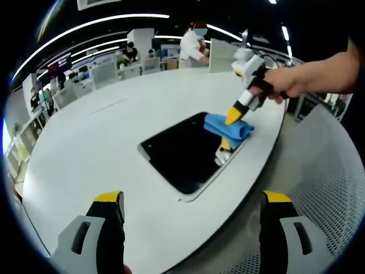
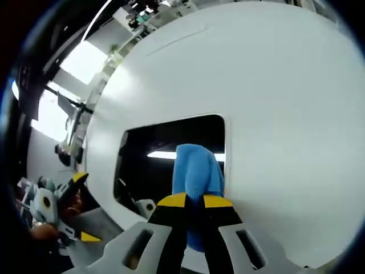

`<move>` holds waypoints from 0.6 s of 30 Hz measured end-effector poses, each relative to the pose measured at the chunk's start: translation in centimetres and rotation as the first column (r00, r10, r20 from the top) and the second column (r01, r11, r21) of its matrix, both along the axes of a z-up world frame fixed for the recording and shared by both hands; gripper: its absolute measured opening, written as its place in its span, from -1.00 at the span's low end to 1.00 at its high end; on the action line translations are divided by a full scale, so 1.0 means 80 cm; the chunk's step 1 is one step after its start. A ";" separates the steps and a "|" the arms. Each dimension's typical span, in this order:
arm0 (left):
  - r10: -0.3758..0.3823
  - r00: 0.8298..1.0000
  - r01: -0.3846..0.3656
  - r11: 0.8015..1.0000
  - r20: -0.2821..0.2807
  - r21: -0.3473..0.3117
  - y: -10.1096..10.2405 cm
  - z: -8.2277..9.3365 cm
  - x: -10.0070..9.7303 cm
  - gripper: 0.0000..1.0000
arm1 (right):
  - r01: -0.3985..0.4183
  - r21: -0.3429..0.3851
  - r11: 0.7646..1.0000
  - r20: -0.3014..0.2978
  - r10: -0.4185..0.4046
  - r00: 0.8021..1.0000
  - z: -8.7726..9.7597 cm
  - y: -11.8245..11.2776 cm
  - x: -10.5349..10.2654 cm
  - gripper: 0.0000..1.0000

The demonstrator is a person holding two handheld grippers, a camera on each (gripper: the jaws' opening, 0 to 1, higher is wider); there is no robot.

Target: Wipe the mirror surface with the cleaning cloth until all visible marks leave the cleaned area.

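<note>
A dark rectangular mirror lies flat on the white table. At its far right corner a blue cleaning cloth rests on the glass, pinched by my right gripper, which a hand holds from the right. From the right gripper view, the cloth hangs between the closed yellow-tipped jaws of the right gripper and presses on the mirror. My left gripper stands open near the table's front edge, apart from the mirror, holding nothing. It also appears as the left gripper at the lower left.
The round table's edge curves just past the mirror's right side, with a perforated grey floor beyond. A person stands behind the table among desks and chairs at the back.
</note>
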State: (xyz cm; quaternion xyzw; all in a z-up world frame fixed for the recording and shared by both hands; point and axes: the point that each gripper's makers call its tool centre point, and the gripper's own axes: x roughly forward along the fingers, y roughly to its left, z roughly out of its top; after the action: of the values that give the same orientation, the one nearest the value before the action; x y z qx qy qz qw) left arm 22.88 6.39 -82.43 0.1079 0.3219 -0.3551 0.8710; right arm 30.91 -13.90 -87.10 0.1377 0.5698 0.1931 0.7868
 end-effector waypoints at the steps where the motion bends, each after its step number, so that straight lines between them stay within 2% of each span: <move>1: 0.000 1.000 0.000 1.000 0.000 0.000 0.000 0.000 0.000 0.99 | 0.000 -0.001 1.000 0.001 0.000 1.000 0.000 0.000 0.001 -0.94; 18: 0.003 1.000 -0.003 1.000 -0.003 0.003 0.001 -0.001 0.000 0.99 | -0.008 -0.016 1.000 0.016 0.008 1.000 0.003 0.001 0.032 -0.94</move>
State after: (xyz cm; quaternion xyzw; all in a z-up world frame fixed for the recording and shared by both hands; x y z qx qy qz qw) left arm 22.89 6.51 -82.52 0.1080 0.3239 -0.3534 0.8709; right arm 33.44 -13.83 -86.88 0.1276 0.5655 0.1928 0.7917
